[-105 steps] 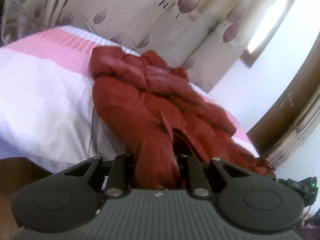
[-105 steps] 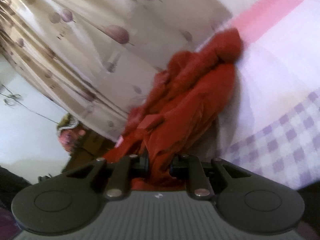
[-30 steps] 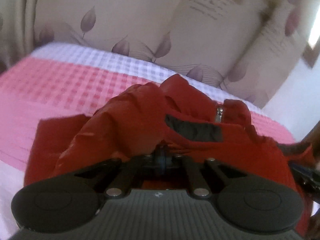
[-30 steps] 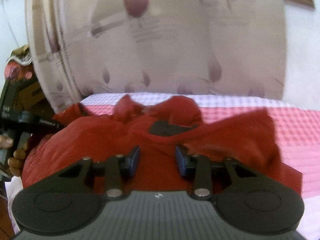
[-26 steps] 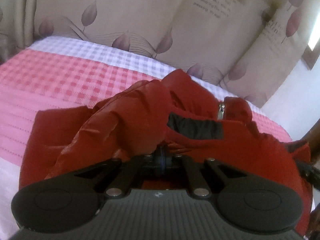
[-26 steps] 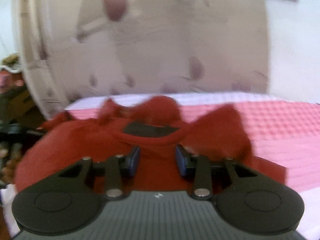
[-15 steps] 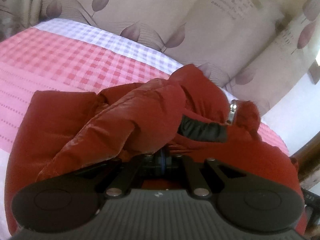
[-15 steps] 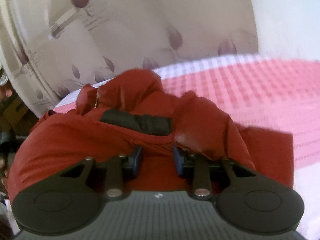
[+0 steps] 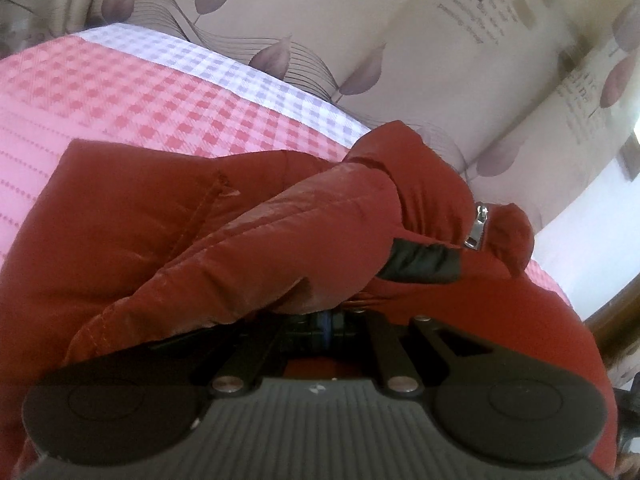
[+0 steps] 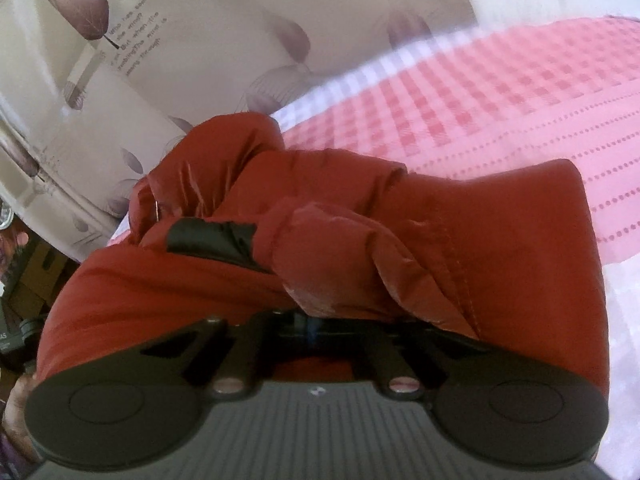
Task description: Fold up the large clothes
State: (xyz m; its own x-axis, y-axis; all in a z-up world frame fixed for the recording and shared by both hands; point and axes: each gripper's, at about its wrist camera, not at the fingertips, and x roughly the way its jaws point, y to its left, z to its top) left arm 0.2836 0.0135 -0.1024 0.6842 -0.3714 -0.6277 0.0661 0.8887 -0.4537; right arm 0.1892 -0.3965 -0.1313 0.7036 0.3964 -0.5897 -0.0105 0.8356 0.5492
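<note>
A red puffy jacket (image 9: 180,232) lies spread on a bed with a pink checked cover (image 9: 120,100). Its black inner collar patch (image 9: 424,264) and metal zip pull (image 9: 478,228) show at the right. My left gripper (image 9: 326,320) is low over the jacket, shut on a fold of a sleeve that drapes over its fingertips. In the right wrist view the same jacket (image 10: 500,240) and black patch (image 10: 212,240) fill the middle. My right gripper (image 10: 310,326) is shut, and a bunched sleeve fold meets its tips.
A beige curtain with leaf prints (image 9: 360,20) hangs close behind the bed's far edge, and shows again as the curtain (image 10: 180,60) in the right wrist view. Wooden furniture (image 9: 616,312) stands at the right. A hand (image 10: 16,412) and dark clutter sit at the left edge.
The right gripper's jaws, open a second ago, have come together on the sleeve fold as it rolled and sank. The left gripper stayed shut and sank closer to the jacket.
</note>
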